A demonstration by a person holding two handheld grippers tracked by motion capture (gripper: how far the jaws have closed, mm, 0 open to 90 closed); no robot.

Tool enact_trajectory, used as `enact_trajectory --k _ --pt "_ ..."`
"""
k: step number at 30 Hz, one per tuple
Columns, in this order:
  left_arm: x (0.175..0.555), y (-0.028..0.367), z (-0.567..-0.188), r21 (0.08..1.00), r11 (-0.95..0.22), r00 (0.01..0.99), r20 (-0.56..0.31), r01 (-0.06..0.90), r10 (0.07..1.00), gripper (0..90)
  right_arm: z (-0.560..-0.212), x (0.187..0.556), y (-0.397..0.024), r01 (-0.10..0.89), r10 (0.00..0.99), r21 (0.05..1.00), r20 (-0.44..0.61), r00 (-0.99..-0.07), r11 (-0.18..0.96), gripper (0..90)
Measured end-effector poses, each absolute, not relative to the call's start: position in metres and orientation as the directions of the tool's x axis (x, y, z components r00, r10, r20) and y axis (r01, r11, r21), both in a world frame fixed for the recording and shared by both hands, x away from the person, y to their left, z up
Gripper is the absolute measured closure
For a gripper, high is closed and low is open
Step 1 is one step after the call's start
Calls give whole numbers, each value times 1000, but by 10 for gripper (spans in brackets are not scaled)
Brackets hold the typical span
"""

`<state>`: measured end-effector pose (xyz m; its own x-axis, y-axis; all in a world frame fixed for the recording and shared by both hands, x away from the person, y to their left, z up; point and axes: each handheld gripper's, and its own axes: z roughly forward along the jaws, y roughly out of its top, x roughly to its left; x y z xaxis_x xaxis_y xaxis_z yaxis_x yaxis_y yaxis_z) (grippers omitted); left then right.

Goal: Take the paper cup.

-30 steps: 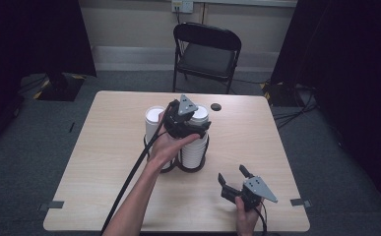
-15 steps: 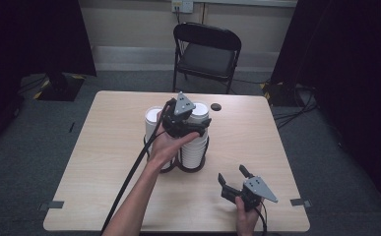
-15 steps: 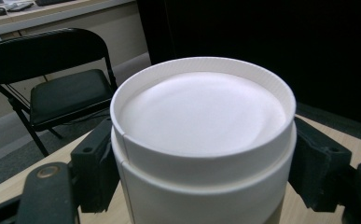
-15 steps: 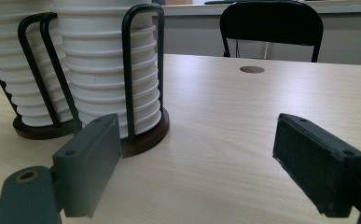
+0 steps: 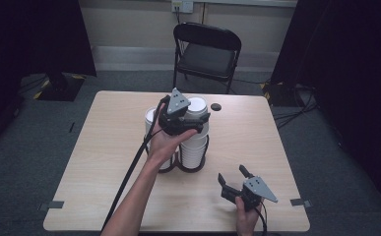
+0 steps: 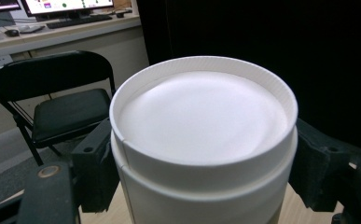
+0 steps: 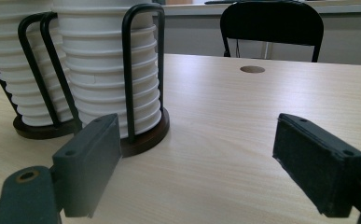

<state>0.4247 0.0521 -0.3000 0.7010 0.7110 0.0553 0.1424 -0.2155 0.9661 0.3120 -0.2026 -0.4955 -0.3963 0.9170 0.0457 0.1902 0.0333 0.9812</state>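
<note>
i have the left gripper [image 5: 194,123] at the top of the right-hand stack of white ribbed paper cups [image 5: 194,147], which stands in a black wire cup holder with a dark round base [image 5: 193,167] mid-table. compared with a second ago, this gripper has shifted only slightly over the stack, and its jaws have narrowed a little. in the left gripper view the two black jaws sit against either side of the top white paper cup [image 6: 201,140], so i judge them closed on it. that cup appears seated a little proud of the cup below, so i read the step as separating one cup from the stack, with the lift not yet made.

the right gripper [image 5: 235,184] rests low at the near right of the light wooden table [image 5: 104,162], unmoved since the earlier frames, jaws wide apart and empty, facing the holder.

a second cup stack [image 5: 151,118] stands just left of the first.

i find no brand, label or legible writing on cups, holder or table; the far monitor text in the left gripper view is too small to read.
</note>
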Motion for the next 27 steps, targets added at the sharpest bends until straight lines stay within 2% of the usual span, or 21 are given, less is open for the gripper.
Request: enact_trajectory --k 18,27 --pt "417 62 -282 990 -105 692 8 98 722 223 -495 312 -202 193 915 980 42 -400 39 146" --pt "413 63 -273 995 -78 678 14 64 735 223 -495 312 -202 195 916 980 44 -399 38 146"
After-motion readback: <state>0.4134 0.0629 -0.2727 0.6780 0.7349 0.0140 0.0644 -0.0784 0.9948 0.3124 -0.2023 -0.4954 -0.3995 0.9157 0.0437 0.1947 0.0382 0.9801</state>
